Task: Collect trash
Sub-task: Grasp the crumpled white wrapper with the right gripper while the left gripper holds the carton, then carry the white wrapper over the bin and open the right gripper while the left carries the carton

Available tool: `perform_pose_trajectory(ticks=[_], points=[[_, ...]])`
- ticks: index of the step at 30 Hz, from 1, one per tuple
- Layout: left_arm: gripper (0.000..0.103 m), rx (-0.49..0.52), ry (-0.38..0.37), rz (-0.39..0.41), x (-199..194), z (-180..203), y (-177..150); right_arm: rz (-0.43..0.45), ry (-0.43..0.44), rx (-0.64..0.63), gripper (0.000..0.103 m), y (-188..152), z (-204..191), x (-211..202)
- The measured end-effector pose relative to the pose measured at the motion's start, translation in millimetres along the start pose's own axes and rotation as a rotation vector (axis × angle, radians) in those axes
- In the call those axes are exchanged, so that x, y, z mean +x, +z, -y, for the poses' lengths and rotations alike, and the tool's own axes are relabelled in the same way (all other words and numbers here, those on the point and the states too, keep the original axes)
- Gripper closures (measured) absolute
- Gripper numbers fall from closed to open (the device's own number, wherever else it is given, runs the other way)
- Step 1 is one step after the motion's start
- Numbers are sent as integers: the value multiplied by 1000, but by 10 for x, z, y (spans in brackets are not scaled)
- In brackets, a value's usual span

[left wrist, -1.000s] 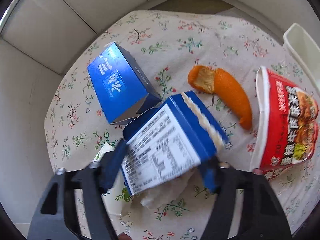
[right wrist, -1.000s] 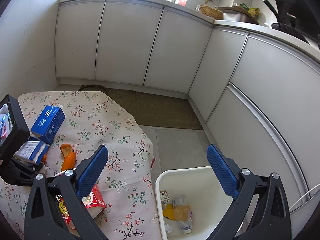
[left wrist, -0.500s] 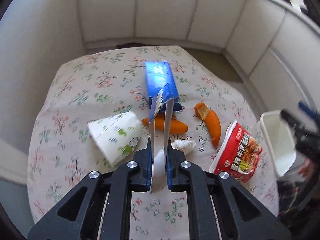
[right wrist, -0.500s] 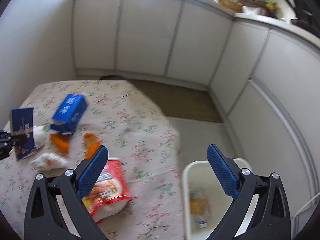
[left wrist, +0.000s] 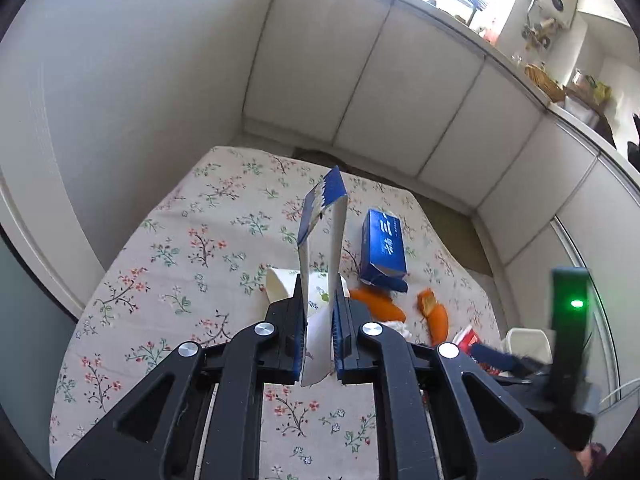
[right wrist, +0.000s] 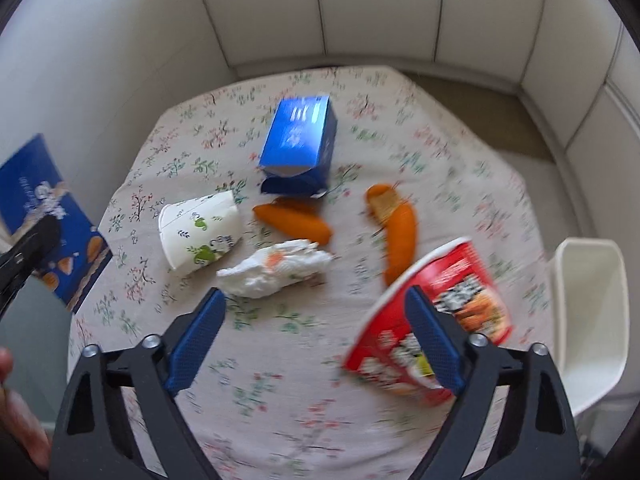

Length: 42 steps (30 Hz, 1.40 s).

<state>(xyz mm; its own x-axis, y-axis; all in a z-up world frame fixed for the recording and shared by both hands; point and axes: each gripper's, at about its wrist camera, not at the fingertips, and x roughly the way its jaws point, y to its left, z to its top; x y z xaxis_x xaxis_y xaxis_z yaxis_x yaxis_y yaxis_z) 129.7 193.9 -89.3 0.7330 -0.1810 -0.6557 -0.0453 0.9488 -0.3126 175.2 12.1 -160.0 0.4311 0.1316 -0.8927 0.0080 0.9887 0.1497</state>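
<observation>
Since a second ago my left tool (left wrist: 318,336) has lifted the flattened carton (left wrist: 322,248) clear of the table (left wrist: 168,264), clamped edge-on; my right tool (right wrist: 316,344) has swung over the table, jaws wide, empty. One piece is picked up, not yet in the bin (right wrist: 592,320) (beside the table). Left lying: one blue box (right wrist: 298,140), one cup (right wrist: 200,232), one tissue (right wrist: 276,266), two peels (right wrist: 294,218), one red packet (right wrist: 436,316).
</observation>
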Motion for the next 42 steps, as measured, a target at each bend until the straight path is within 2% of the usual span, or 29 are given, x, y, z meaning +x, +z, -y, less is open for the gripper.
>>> perform_pose_trajectory(ticks=[7, 10, 13, 17, 24, 35, 42], points=[[92, -28, 7, 97, -242, -103, 133, -118, -4, 221, 36, 104, -111, 534], [92, -39, -14, 96, -249, -117, 147, -117, -12, 269, 36, 94, -76, 650], [92, -39, -23, 106, -273, -113, 158, -152, 18, 310, 38, 73, -14, 802], [92, -44, -18, 97, -232, -141, 163, -111, 15, 278, 48, 102, -41, 821], [92, -75, -12, 81, -179, -190, 167, -66, 46, 232, 52, 82, -52, 740], [92, -101, -20, 96, -218, -178, 175, 121, 105, 142, 52, 219, -141, 5], [92, -105, -35, 167, -414, -127, 147, 284, 90, 79, 52, 276, -92, -584]])
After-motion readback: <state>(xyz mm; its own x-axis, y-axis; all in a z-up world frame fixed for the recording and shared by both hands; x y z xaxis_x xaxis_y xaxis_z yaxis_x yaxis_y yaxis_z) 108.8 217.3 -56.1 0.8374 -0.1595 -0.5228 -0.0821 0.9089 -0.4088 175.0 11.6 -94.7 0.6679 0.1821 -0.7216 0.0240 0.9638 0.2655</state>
